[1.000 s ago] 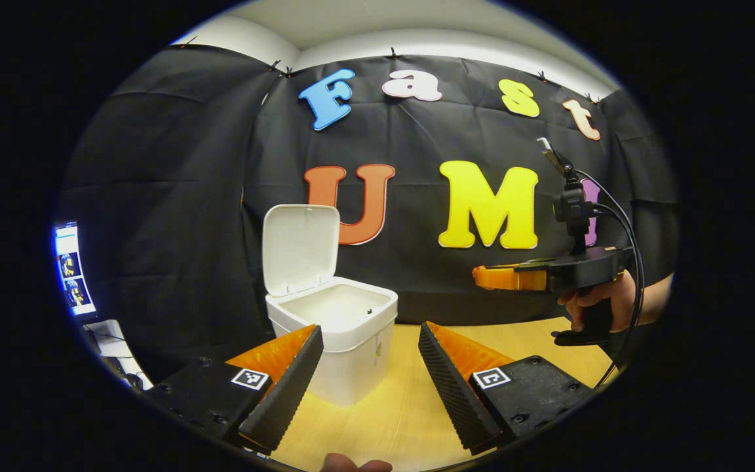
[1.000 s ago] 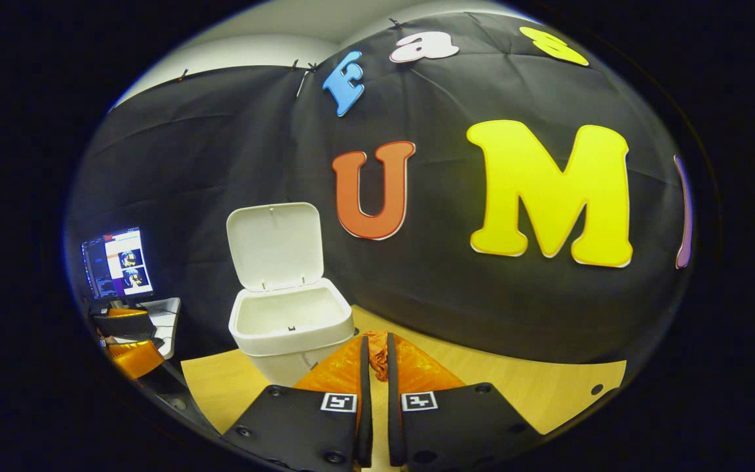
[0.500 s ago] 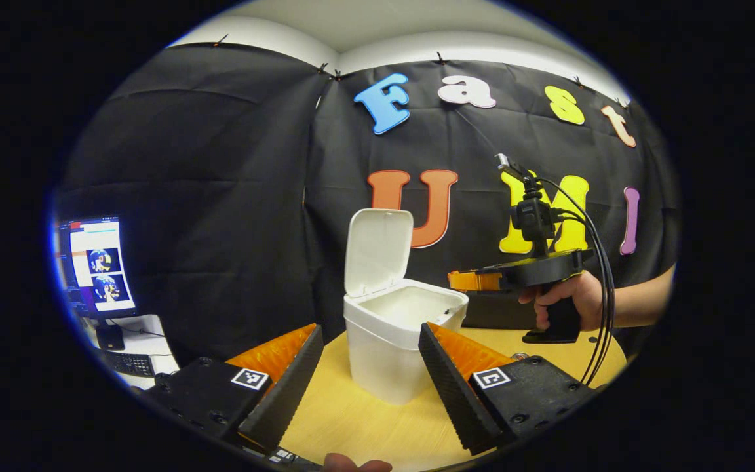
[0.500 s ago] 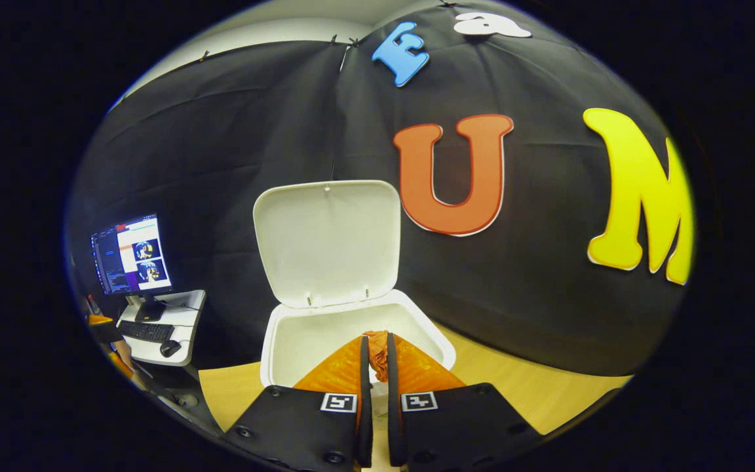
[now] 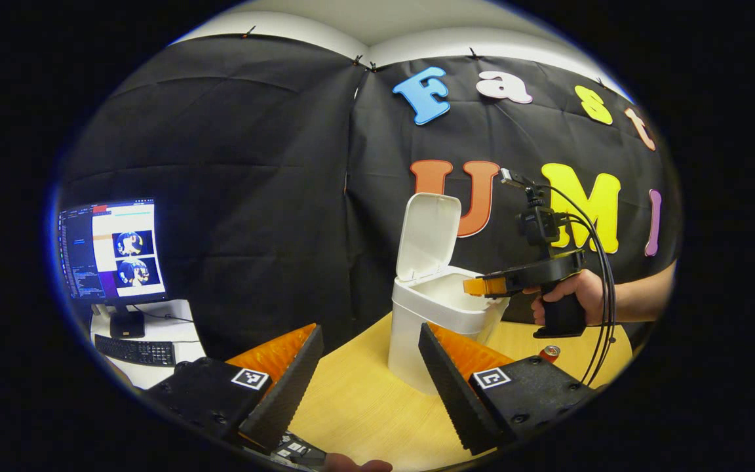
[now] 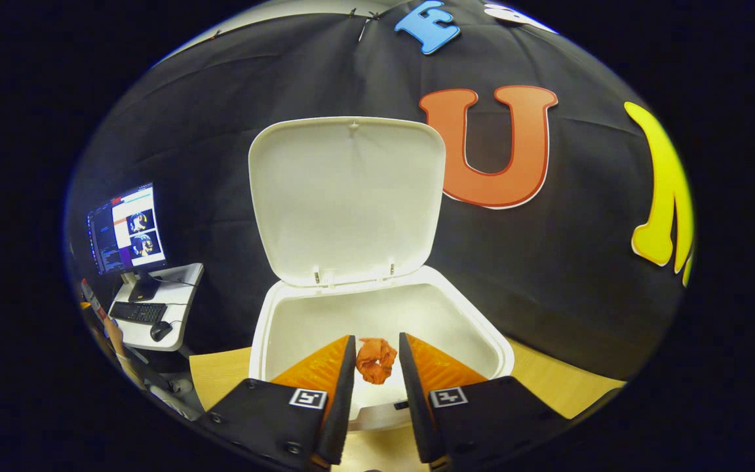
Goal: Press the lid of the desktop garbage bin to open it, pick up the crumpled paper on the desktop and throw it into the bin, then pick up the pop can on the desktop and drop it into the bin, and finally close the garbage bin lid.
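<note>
While the bin [image 5: 440, 328] stands on the wooden desktop [image 5: 358, 413] with its lid [image 5: 428, 236] swung up and upright, the left gripper [image 5: 367, 373] is seen in the left gripper view held low over the near desk edge, jaws spread wide apart with nothing between them. The bin is framed just beyond and between the fingers, nearer the right-hand one. The right gripper [image 5: 472, 286] is seen farther off, held level by a hand [image 5: 571, 298], its tip poked over the bin's open rim; from this side it cannot be told how its jaws stand. A pop can [image 5: 550, 353] is seen on the desk below that hand, to the right of the bin, partly hidden by the near finger block. A monitor [image 5: 110, 250] and keyboard [image 5: 135, 351] are seen on a side table at the far left.

In the right gripper view, the right gripper [image 6: 377, 364] is placed directly above the open bin [image 6: 272, 328], jaws parted. The crumpled paper [image 6: 376, 360], orange, is seen in the gap between the fingers, over the white interior; contact with either finger cannot be told. The lid [image 6: 347, 196] is stood up behind the opening, hinged at the back rim. The desktop [image 6: 220, 380] is seen on both sides of the bin, and the monitor [image 6: 127, 231] at far left.
</note>
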Motion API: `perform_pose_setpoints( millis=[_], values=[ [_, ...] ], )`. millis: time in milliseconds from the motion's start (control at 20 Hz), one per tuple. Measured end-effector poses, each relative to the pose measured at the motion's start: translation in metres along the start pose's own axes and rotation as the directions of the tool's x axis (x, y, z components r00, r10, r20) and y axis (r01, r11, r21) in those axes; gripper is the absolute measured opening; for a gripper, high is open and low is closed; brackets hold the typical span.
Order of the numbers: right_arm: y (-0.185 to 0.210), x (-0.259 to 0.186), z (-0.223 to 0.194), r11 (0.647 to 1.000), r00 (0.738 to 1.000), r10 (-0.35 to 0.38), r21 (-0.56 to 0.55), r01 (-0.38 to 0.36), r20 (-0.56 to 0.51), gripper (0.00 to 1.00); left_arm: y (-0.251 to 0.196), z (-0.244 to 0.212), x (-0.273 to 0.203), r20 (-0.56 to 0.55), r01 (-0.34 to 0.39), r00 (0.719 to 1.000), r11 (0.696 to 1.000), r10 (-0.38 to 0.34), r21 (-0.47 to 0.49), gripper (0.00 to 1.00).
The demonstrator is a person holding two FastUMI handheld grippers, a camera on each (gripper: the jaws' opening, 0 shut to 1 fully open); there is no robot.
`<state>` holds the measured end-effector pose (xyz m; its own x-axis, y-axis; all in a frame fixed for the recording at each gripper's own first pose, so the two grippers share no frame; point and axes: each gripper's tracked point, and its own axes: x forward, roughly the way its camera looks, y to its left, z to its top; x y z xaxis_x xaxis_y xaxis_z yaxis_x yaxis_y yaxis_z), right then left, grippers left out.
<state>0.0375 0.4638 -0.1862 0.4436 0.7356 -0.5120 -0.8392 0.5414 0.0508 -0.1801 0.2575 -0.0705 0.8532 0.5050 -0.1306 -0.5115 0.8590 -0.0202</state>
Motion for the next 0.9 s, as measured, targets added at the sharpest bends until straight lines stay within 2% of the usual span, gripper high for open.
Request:
perform_pose_setpoints(
  millis=[50, 150, 200, 250, 450, 600, 900],
  values=[
    [-0.001, -0.002, -0.001, 1.000, 1.000, -0.004, -0.004, 0.004, -0.006, 0.55, 0.000, 0.001, 0.000, 0.004, 0.000, 1.000, 1.000, 0.000, 0.001, 0.97],
    [-0.006, -0.003, 0.003, 1.000, 1.000, -0.010, 0.010, 0.010, 0.006, 0.72, -0.002, 0.001, 0.002, 0.005, 0.007, 1.000, 1.000, -0.007, 0.009, 0.97],
    [-0.010, -0.006, 0.005, 1.000, 1.000, -0.016, 0.023, 0.015, 0.016, 0.73, -0.003, 0.001, 0.003, 0.004, 0.012, 1.000, 1.000, -0.012, 0.014, 0.97],
    [-0.014, -0.011, 0.009, 0.999, 0.999, -0.020, 0.038, 0.019, 0.032, 0.80, -0.005, 0.002, 0.004, 0.005, 0.017, 1.000, 1.000, -0.017, 0.021, 0.96],
    [-0.040, -0.051, 0.016, 0.996, 0.991, -0.077, 0.042, 0.072, 0.106, 0.82, -0.025, 0.009, 0.012, 0.021, 0.069, 0.997, 0.997, -0.070, 0.044, 0.97],
    [-0.065, -0.097, 0.025, 0.991, 0.977, -0.125, 0.070, 0.114, 0.174, 0.82, -0.049, 0.015, 0.018, 0.038, 0.124, 0.991, 0.991, -0.126, 0.051, 0.96],
    [-0.123, -0.205, 0.024, 0.962, 0.922, -0.271, 0.108, 0.250, 0.275, 0.82, -0.114, 0.021, 0.027, 0.049, 0.264, 0.963, 0.963, -0.266, 0.053, 0.96]
  ],
)
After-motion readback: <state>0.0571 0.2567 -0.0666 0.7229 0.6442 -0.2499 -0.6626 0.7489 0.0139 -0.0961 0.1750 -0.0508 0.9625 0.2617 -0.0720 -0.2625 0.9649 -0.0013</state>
